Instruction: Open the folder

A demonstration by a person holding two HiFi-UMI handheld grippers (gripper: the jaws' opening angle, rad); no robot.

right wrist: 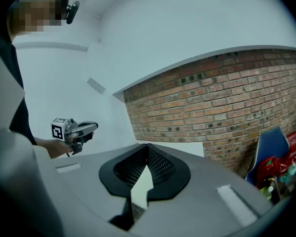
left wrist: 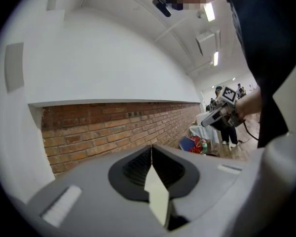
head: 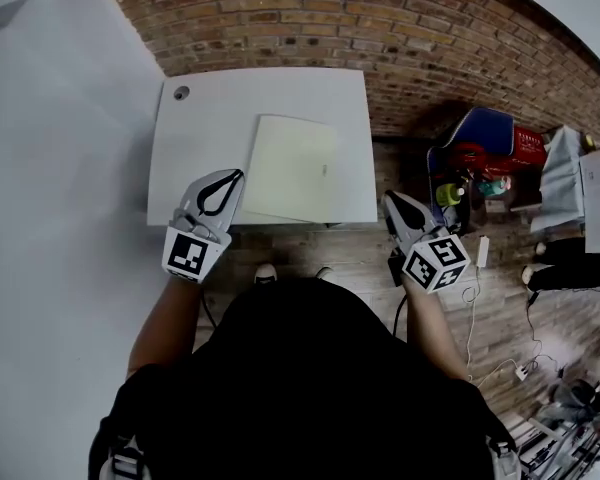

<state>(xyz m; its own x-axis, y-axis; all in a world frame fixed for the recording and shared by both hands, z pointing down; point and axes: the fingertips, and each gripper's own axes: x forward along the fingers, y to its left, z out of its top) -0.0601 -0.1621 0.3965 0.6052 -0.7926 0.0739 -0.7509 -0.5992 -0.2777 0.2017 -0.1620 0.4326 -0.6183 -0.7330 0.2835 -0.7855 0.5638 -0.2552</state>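
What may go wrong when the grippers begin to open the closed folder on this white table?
The folder lies flat and closed near the table's front edge; a push might slide it off.
The left gripper and the right gripper both have their jaws together; unless they open first, they may only nudge the cover.
A pinch might take the whole thin folder, not just the cover.

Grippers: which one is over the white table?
The left gripper, beside the pale yellow folder; the right gripper is past the white table at its right edge.
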